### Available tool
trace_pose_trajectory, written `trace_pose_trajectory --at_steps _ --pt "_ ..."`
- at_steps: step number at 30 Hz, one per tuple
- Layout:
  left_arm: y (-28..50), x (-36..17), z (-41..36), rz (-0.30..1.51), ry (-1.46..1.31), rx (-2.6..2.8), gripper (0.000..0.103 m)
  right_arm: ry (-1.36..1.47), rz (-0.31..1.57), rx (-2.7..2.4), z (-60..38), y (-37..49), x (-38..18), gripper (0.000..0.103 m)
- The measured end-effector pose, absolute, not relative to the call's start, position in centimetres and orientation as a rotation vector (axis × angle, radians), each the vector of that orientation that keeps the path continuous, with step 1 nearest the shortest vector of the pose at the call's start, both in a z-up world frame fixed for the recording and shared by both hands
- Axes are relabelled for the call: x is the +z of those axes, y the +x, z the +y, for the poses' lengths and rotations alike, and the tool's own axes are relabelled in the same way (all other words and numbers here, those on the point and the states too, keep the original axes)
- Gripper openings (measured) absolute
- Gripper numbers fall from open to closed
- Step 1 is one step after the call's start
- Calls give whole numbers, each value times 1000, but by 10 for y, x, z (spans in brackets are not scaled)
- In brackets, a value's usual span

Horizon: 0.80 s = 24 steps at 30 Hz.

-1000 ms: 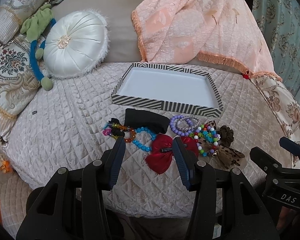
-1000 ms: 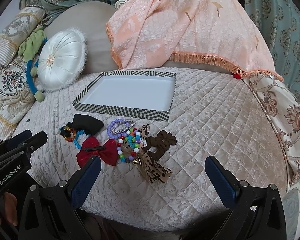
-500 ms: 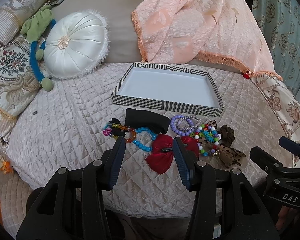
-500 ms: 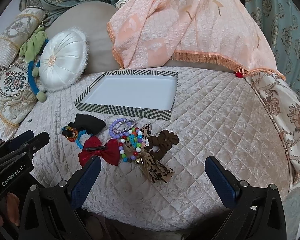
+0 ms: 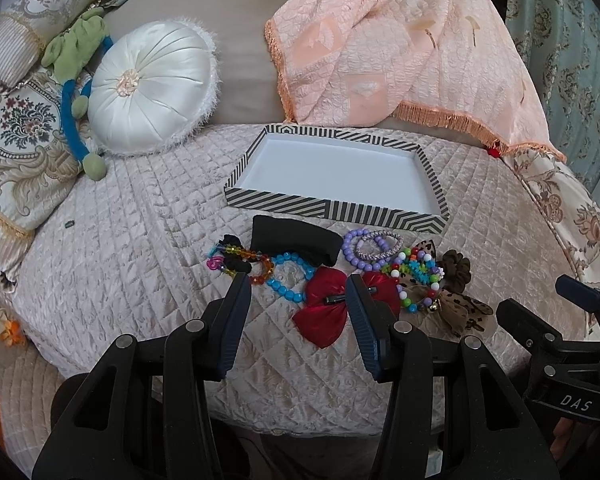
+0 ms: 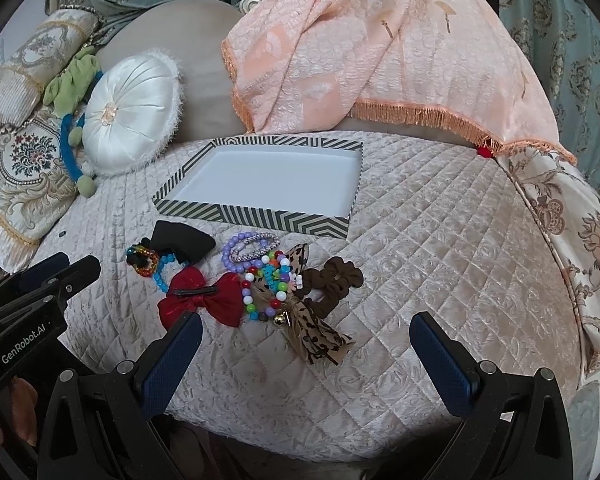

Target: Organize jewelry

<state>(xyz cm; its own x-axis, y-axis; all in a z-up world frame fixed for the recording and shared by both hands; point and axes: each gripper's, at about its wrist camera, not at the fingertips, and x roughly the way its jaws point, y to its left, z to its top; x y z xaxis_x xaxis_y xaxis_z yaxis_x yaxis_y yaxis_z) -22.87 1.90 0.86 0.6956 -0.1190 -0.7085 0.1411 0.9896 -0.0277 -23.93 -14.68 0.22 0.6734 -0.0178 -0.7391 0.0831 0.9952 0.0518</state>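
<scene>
A shallow striped tray (image 5: 332,209) with a white floor was seen on the quilted bedspread (image 5: 132,240); nothing lay inside it. The jewelry was gathered in a cluster just in front of its near wall: a black pouch (image 5: 296,240), a blue bead bracelet (image 5: 290,278), a purple bead bracelet (image 5: 360,254), a multicoloured bead bracelet (image 6: 266,286), a red bow clip (image 6: 204,300), a leopard-print bow (image 6: 312,330) and a brown scrunchie (image 6: 336,280). The left gripper (image 5: 296,292) was held apart over the red bow, gripping nothing. The right gripper (image 6: 306,336) was spread wide, also holding nothing. "DAS" was read on the right gripper's body in the left view, and "GenRobot.AI" on the left gripper's body in the right view.
</scene>
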Motion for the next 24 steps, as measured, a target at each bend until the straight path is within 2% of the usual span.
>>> trace_pose_trajectory --at_steps 24 --pt "-212 -1 29 834 -16 -144 49 78 864 -37 -154 -226 -6 103"
